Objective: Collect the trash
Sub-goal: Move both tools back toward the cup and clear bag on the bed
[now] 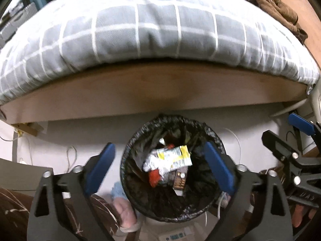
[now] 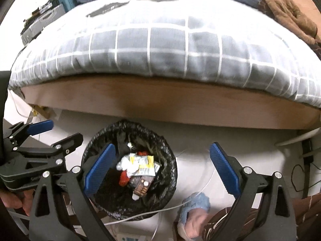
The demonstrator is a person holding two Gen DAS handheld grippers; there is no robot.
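Below, both the left gripper (image 1: 160, 164) and the right gripper (image 2: 162, 168) are hovering with fingers spread and holding nothing, while one black-lined trash bin (image 1: 128, 154) at six o'clock from the bed (image 1: 152, 32) is holding one yellow-and-silver wrapper (image 1: 170, 157) and one red scrap (image 1: 154, 177).

checked duvet (image 1: 156, 30), brown blanket (image 1: 274, 4)

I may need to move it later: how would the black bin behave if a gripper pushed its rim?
The bin looks small and holds only a few wrappers, so it is probably light and may slide or tip. Its thin black liner looks floppy and would likely crumple and slip rather than give a firm hold.
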